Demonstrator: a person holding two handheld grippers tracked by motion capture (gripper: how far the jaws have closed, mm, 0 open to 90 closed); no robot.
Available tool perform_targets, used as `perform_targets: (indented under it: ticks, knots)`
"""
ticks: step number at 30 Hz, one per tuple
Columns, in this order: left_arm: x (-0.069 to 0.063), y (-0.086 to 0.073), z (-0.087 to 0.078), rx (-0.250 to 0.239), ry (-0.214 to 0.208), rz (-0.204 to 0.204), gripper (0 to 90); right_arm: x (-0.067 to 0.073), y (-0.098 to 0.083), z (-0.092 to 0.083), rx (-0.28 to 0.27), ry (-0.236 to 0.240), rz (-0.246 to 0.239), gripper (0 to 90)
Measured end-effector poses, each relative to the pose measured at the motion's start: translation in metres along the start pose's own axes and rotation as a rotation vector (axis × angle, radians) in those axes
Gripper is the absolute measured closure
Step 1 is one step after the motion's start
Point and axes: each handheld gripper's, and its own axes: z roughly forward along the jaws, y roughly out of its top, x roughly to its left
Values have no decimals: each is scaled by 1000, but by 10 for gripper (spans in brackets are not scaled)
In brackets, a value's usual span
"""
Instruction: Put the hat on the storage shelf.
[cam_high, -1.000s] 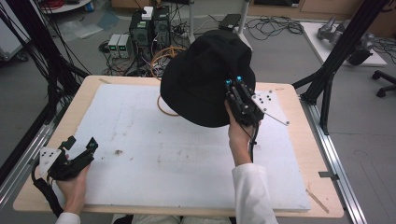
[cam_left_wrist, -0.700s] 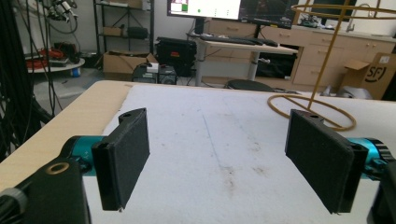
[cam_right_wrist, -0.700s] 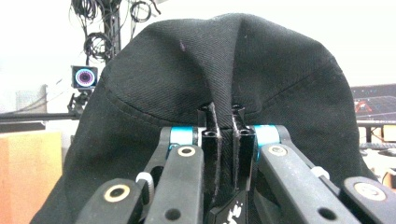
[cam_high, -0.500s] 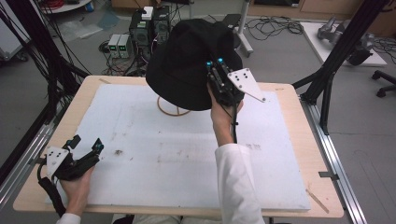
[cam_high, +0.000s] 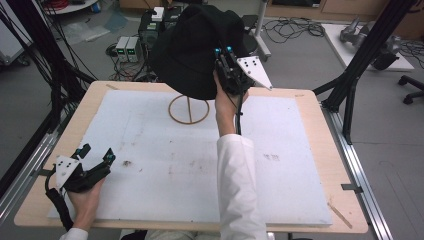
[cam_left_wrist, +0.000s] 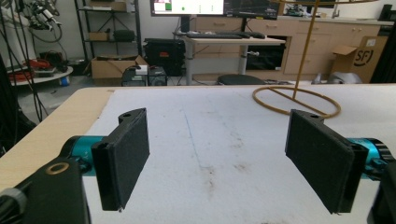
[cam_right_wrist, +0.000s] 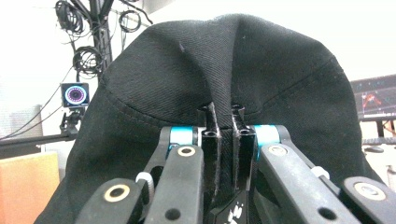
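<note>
A black fabric hat (cam_high: 195, 47) hangs in the air over the far middle of the table, pinched at its right side by my right gripper (cam_high: 223, 52). In the right gripper view the jaws stand nearly together with a fold of the hat (cam_right_wrist: 224, 70) pressed between the pads. Below the hat stands a thin gold wire stand (cam_high: 189, 109) with a ring base; its ring and stem (cam_left_wrist: 297, 98) also show in the left gripper view. My left gripper (cam_high: 95, 154) rests at the near left corner, open, its pads (cam_left_wrist: 123, 156) wide apart with nothing between them.
A white foam sheet (cam_high: 150, 165) covers the wooden table (cam_high: 310, 107). Black frame posts (cam_high: 350, 90) rise at the far right and far left. Cables and power boxes (cam_high: 127, 47) lie on the floor beyond the far edge.
My right gripper has carried the hat up and to the left, away from me, so it now hangs over the wire stand. The left gripper has stayed put.
</note>
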Motion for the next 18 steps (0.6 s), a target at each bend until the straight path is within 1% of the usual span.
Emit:
perform_targets:
  ticks: [2, 5, 6, 7, 9, 11, 12, 13, 16, 17, 18]
  knots:
    - [1, 0, 0, 1, 4, -1, 220, 1, -5, 8, 5, -5, 2, 858]
    - [1, 0, 0, 1, 2, -4, 220, 4, -12, 17, 31, -1, -11, 858]
    - [0, -1, 2, 9, -7, 2, 220, 5, -14, 20, 33, 2, 3, 859]
    - [-1, -1, 2, 7, -7, 2, 220, 5, -17, 23, 31, 4, 15, 859]
    - [-1, -1, 2, 8, -8, 7, 220, 6, -24, 28, 41, 2, 24, 859]
    - [-2, -1, 2, 3, -10, 9, 220, 7, -31, 32, 66, 0, 0, 858]
    - [-2, -1, 2, -1, -8, 3, 220, 8, -34, 34, 80, 3, -7, 858]
    - [-1, -1, 2, 3, -7, 3, 220, 9, -36, 36, 88, 3, -17, 858]
    - [0, -1, 2, 3, -5, -4, 220, 16, -45, 42, 128, 29, -68, 858]
    - [0, -1, 2, 3, -4, -8, 220, 16, -45, 42, 128, 29, -68, 858]
    - [2, -1, 2, 5, -5, -16, 220, 20, -50, 44, 146, 41, -89, 857]
